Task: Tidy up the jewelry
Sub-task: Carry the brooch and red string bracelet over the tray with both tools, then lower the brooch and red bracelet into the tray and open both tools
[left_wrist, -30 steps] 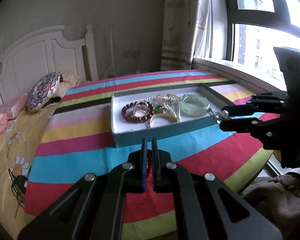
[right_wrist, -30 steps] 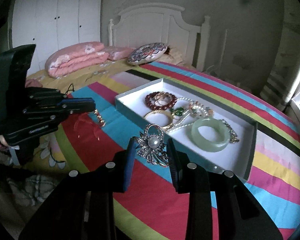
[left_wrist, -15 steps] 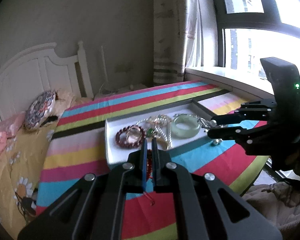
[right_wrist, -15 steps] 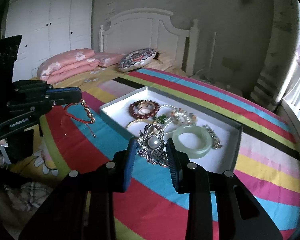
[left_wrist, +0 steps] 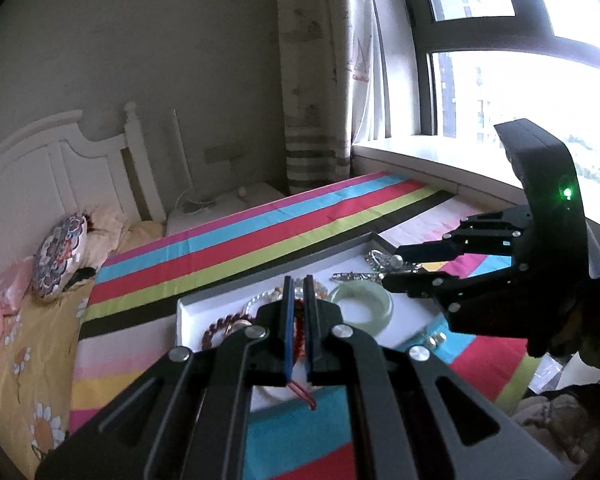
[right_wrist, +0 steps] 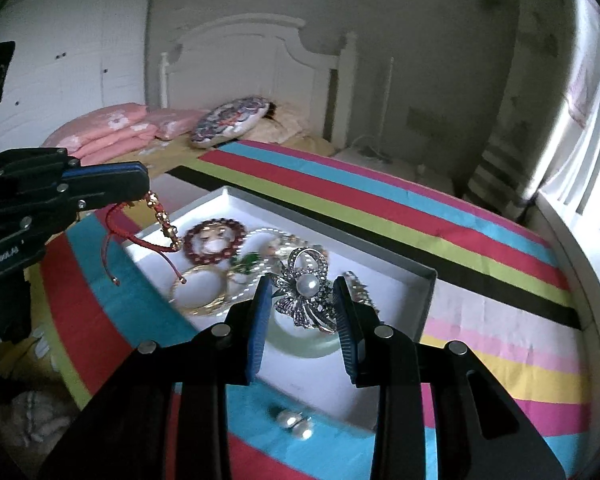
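Observation:
A white jewellery tray (right_wrist: 420, 280) (left_wrist: 188, 312) lies on the striped bedspread, with a dark red bead bracelet (right_wrist: 214, 242), a gold bangle (right_wrist: 196, 292), pearls and a pale green jade bangle (left_wrist: 360, 306) inside. My right gripper (right_wrist: 302, 292) (left_wrist: 392, 268) is shut on a silver brooch with a pearl (right_wrist: 306, 290) and hovers over the tray's near side. My left gripper (left_wrist: 297, 300) (right_wrist: 140, 188) is shut on a red cord bracelet with gold beads (right_wrist: 156, 224), which dangles above the tray's left end.
Two loose pearl earrings (right_wrist: 296, 426) (left_wrist: 434, 340) lie on the blue stripe beside the tray. Pink pillows (right_wrist: 108, 132) and a round patterned cushion (right_wrist: 230, 120) sit by the white headboard. A window and curtain (left_wrist: 320, 80) border the bed's far side.
Both grippers have moved forward and risen, from short of the tray to above it, each still carrying its piece. The red cord bracelet now hangs over the tray's left end.

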Tool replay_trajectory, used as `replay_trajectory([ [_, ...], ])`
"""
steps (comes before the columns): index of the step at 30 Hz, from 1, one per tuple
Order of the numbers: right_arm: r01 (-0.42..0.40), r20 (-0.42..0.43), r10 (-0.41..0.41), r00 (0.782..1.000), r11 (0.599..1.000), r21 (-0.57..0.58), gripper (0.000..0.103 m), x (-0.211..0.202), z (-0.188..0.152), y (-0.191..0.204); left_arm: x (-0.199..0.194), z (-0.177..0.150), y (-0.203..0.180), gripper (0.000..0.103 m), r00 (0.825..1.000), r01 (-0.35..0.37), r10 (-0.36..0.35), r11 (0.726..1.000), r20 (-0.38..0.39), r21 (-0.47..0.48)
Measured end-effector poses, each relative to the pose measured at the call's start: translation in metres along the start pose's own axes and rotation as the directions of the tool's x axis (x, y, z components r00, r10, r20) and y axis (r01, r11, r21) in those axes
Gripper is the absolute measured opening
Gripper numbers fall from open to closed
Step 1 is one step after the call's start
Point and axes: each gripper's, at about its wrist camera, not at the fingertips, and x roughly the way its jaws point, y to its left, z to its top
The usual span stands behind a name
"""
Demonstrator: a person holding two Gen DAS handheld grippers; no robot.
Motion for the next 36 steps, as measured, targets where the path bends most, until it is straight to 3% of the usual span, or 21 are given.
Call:
replay_trajectory([
  [13, 0.071, -0.139, -0.068, 0.988, 0.997, 0.016, 0.031, 0.08, 0.02, -0.035, 0.074, 0.01, 0.018, 0.003, 0.995, -0.031, 0.029, 0.999, -0.094, -0.023],
  [23, 0.1, -0.189, -0.097, 0.977, 0.995, 0.007, 0.032, 0.103, 0.028, -0.035, 0.104, -0.005, 0.023, 0.005, 0.985, -0.061, 0.052, 0.997, -0.163, -0.05],
  [25, 0.098, -0.185, -0.091, 0.979, 0.995, 0.028, 0.039, 0.102, 0.027, -0.037, 0.107, -0.009, 0.027, 0.006, 0.983, -0.07, 0.056, 0.995, -0.176, -0.071],
  [26, 0.098, -0.178, -0.09, 0.98, 0.995, 0.035, 0.041, 0.1, 0.028, -0.038, 0.108, -0.011, 0.029, 0.01, 0.981, -0.071, 0.054, 0.994, -0.185, -0.084],
  [29, 0.095, -0.165, -0.086, 0.983, 0.994, 0.053, 0.043, 0.094, 0.026, -0.041, 0.105, -0.014, 0.034, 0.065, 0.981, -0.092, 0.072, 0.99, -0.178, -0.105],
  [34, 0.086, -0.143, -0.075, 0.987, 0.993, 0.075, 0.047, 0.082, 0.021, -0.044, 0.094, -0.017, 0.035, 0.088, 0.979, -0.125, 0.107, 0.987, -0.171, -0.1],
  [36, 0.082, -0.13, -0.07, 0.989, 0.993, 0.083, 0.049, 0.075, 0.018, -0.046, 0.089, -0.018, 0.032, 0.093, 0.977, -0.15, 0.134, 0.985, -0.168, -0.087],
])
